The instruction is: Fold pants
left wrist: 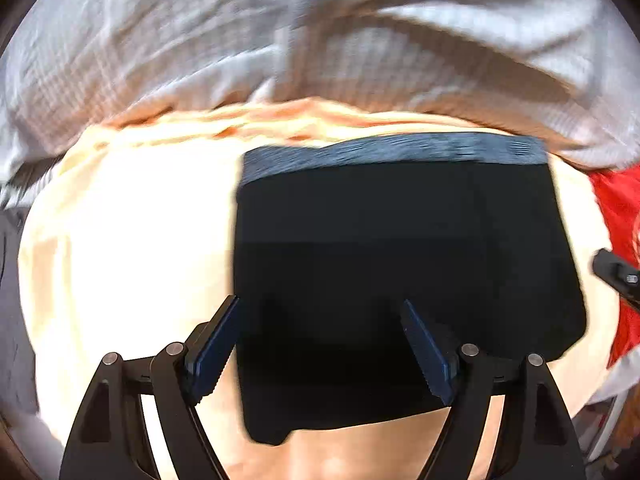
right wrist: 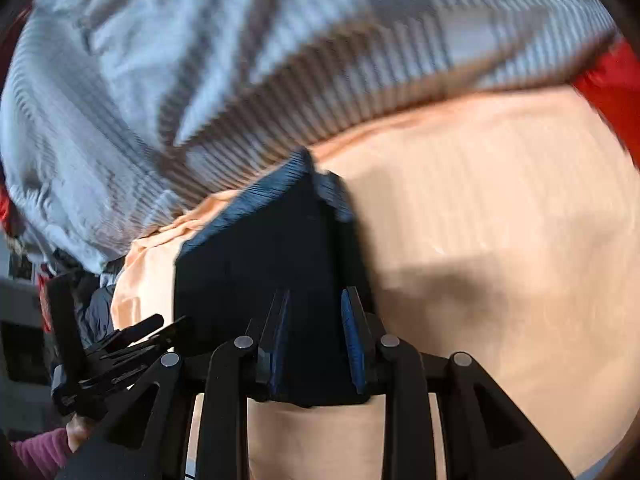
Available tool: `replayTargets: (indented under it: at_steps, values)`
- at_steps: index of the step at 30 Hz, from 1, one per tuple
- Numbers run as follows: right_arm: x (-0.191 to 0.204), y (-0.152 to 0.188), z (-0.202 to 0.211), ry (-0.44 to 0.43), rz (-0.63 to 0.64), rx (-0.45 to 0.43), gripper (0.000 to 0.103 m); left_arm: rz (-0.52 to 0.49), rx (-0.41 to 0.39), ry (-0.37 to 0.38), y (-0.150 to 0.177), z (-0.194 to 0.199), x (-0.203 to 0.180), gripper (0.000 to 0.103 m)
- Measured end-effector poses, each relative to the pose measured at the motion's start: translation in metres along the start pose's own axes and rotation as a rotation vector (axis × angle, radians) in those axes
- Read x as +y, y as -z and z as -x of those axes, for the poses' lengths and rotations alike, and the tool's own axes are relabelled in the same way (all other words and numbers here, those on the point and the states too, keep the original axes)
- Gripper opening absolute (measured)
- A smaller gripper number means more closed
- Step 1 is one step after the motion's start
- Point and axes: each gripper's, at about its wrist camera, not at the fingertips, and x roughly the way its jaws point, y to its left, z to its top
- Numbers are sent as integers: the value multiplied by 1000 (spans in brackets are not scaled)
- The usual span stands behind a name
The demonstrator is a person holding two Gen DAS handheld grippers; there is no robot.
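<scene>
The dark pants (left wrist: 400, 240) lie folded into a flat rectangle on a cream sheet (left wrist: 132, 240), with the blue-grey waistband (left wrist: 392, 152) at the far edge. My left gripper (left wrist: 320, 302) hangs open over the near left part of the pants, and its pads touch nothing. In the right wrist view my right gripper (right wrist: 318, 291) is over the right edge of the pants (right wrist: 248, 272). Its jaws stand a little apart and the pads (right wrist: 352, 320) do not press the cloth. One waistband corner (right wrist: 332, 196) is turned over.
A rumpled grey checked blanket (left wrist: 200, 40) is bunched along the far side of the sheet. Red cloth (left wrist: 616, 200) lies at the right. The right gripper's tip (left wrist: 616, 276) shows at the right edge. A hand in a pink sleeve (right wrist: 40, 456) holds the left gripper (right wrist: 132, 344).
</scene>
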Motion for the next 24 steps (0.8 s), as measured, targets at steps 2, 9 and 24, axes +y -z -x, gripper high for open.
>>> replayTargets:
  at_steps: [2,9,24]
  values:
    - [18,-3,-5,-4,56,13,29,28,22,-21,3,-5,11,81]
    - [27,10,-43,95,141,122,29,48,49,-66,14,-13,15,81]
    - [28,20,-48,183,160,110,33,16,11,-57,8,2,18,81]
